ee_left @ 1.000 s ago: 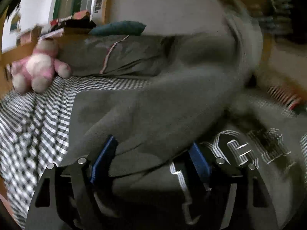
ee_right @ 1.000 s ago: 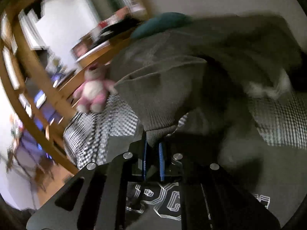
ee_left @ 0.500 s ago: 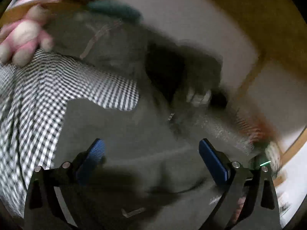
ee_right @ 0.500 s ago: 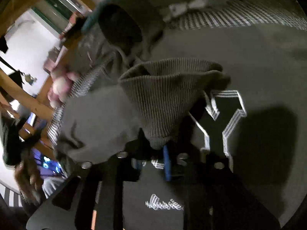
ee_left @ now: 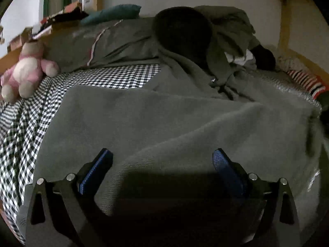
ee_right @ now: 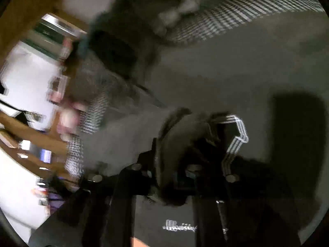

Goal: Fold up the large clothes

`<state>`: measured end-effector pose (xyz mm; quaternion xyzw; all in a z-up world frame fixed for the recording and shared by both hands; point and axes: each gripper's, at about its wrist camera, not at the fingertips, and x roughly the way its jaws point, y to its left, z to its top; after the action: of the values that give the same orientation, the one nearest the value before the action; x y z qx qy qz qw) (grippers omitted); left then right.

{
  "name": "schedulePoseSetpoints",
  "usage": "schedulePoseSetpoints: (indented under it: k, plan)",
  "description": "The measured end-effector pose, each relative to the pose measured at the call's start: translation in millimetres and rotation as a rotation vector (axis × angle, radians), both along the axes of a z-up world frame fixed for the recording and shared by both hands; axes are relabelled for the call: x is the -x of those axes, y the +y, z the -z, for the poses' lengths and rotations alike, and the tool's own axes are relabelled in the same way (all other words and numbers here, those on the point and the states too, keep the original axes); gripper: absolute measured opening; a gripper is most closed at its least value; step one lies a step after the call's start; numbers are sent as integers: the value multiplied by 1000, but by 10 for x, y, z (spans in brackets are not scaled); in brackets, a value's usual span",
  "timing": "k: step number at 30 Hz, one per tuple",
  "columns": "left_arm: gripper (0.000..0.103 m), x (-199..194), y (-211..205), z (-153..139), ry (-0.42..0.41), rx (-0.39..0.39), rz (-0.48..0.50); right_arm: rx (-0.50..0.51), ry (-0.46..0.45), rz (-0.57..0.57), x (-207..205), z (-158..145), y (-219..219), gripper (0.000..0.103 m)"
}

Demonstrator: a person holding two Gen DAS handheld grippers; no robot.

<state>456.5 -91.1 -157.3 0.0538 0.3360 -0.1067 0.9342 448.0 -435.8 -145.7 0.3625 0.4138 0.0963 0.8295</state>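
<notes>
A large grey sweatshirt [ee_left: 164,119] lies spread over the bed, one layer folded across it. My left gripper [ee_left: 162,152] hovers just above that fold, jaws wide open, with nothing between the blue pads [ee_left: 96,168]. In the blurred right wrist view the sweatshirt [ee_right: 236,65] shows its white outlined print [ee_right: 238,135]. My right gripper [ee_right: 181,164] sits low over it, shut on the bunched ribbed cuff [ee_right: 185,129], which drapes over and hides the fingertips.
A black-and-white checked sheet [ee_left: 26,127] covers the bed. A pink plush toy [ee_left: 24,72] sits at the left edge, with a grey pillow [ee_left: 107,43] and a teal cushion [ee_left: 111,14] behind. Other dark clothes [ee_left: 205,37] are heaped at the back by the wooden bed frame [ee_left: 284,20].
My left gripper opened wide and let go of the sweatshirt, which now lies flat below it. My right gripper came down, rolling, with the cuff onto the printed front.
</notes>
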Motion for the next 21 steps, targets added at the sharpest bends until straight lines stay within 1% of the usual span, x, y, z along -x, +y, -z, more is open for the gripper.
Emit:
schedulePoseSetpoints:
  k: [1,2,4,6,7,8,9,10,11,12,13,14,15,16,17,18,19,21]
  plan:
    - [97,-38,-17,-11,-10,-11,-1,36,-60,1,3,-143,19,10]
    - [97,-61,-21,-10,-16,-13,-5,71,-77,2,-12,-222,23,9]
    - [97,-100,-21,-13,-20,-6,-14,51,-66,-4,-70,-236,-49,6]
    - [97,-103,-36,8,-26,-19,-17,46,-28,26,-89,-170,-159,5]
    - [97,-96,-45,17,-26,-27,-17,76,33,64,-90,-65,-232,6]
    - [97,-97,-51,30,-27,-38,-17,128,123,102,-100,79,-311,6]
    - [97,-88,-51,40,-26,-44,-18,177,178,129,-114,145,-359,7]
    - [97,-89,-54,43,-23,-51,-18,277,210,175,-49,174,-404,9]
    - [97,-90,-55,43,-22,-54,-19,350,197,207,47,116,-415,11]
    - [97,-86,-54,45,-21,-54,-20,400,169,217,123,28,-390,27]
    - [97,-90,-59,45,-21,-58,-22,461,111,210,219,-121,-289,67]
    - [97,-91,-64,46,-23,-61,-24,515,53,210,297,-262,-183,85]
    - [97,-89,-68,54,-26,-62,-26,558,-21,203,349,-411,-38,96]
    - [97,-87,-71,60,-30,-65,-29,596,-121,149,399,-570,213,96]
    - [97,-85,-73,62,-31,-66,-30,619,-154,83,371,-646,458,96]
    - [97,-82,-71,65,-32,-65,-30,630,-152,41,320,-653,616,96]
    - [97,-81,-70,66,-33,-65,-30,653,-118,-3,203,-592,827,96]
    - [97,-72,-54,76,-41,-61,-26,759,-30,-82,-24,-326,1173,95]
